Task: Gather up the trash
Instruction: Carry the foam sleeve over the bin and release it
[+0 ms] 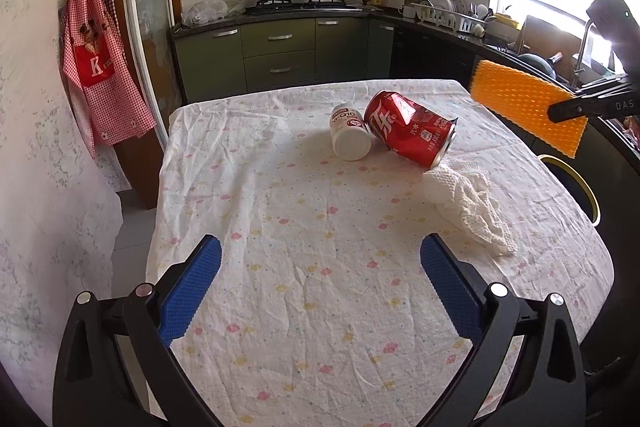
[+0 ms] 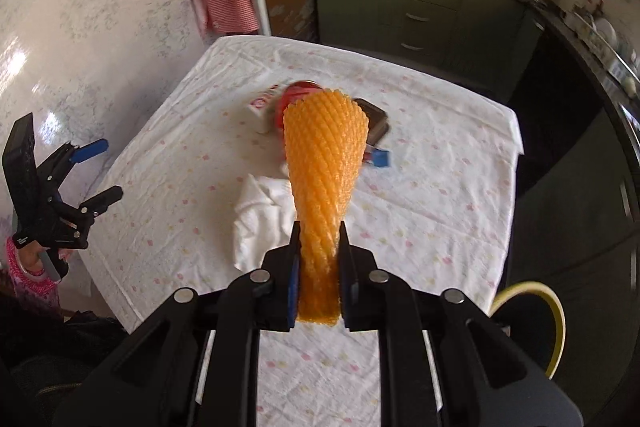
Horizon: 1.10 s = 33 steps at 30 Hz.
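Observation:
My right gripper [image 2: 319,247] is shut on an orange foam net sleeve [image 2: 325,163] and holds it above the table; the sleeve also shows in the left wrist view [image 1: 528,105] at the right. My left gripper [image 1: 320,267] is open and empty above the near part of the table; it shows at the left in the right wrist view [image 2: 102,169]. On the flowered tablecloth [image 1: 300,267] lie a dented red can [image 1: 410,127], a white pill bottle [image 1: 349,137] touching it, and a crumpled white paper towel [image 1: 468,205].
A black bin with a yellow rim [image 1: 576,183] stands beside the table's right edge; it also shows in the right wrist view [image 2: 556,327]. A dark wrapper [image 2: 374,125] and a small blue packet [image 2: 382,159] lie behind the sleeve. Kitchen cabinets [image 1: 280,55] stand beyond the table.

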Available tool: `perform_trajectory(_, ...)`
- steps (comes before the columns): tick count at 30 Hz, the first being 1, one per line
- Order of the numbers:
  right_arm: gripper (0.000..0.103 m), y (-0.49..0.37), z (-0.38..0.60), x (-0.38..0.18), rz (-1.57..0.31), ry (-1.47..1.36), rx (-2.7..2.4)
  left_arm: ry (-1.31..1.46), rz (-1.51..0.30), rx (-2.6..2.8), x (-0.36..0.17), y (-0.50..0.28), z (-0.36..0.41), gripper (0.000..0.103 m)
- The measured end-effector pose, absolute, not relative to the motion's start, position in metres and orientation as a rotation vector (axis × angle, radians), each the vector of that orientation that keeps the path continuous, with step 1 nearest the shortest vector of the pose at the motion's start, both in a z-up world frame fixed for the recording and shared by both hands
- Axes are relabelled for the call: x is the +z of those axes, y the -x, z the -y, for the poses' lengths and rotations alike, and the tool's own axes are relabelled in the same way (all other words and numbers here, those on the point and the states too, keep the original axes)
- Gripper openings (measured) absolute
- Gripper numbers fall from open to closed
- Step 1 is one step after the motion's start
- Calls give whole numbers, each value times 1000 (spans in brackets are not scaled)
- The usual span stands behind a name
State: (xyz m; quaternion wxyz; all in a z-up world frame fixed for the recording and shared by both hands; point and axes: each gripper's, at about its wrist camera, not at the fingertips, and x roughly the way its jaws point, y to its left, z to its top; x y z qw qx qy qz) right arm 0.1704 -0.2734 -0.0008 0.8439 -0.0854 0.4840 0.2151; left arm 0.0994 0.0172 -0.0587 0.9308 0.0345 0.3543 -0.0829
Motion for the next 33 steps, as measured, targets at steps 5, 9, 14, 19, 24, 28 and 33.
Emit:
perform_trajectory(5,16,-160,369,-27,-1077,38,259,-91,-727,-198,-58,-103,0,98)
perform_trajectory(9,17,-154,440,-61,-1145,-39,80,-108,-727,-227,-58,-106,16,98)
perform_trajectory(14,19,-154,499,-102,-1223,-75,-82,-143,-731,-256,-58,-108,36,98)
perform_trajectory(19,40,-163,531,-125,-1228,-81,-214,-168,-725,-273,-55,-107,47,98)
perform_trajectory(24,59,-152,532,-118,-1157,-56,-275,-183,-729,-278,-54,-108,48,98)
perform_trajectory(28,62,-137,515,-104,-1095,-24,-277,-195,-743,-288,-58,-112,52,98)
perform_trajectory(33,62,-114,506,-89,-1047,-34,-261,-208,-766,-323,-66,-119,61,98)
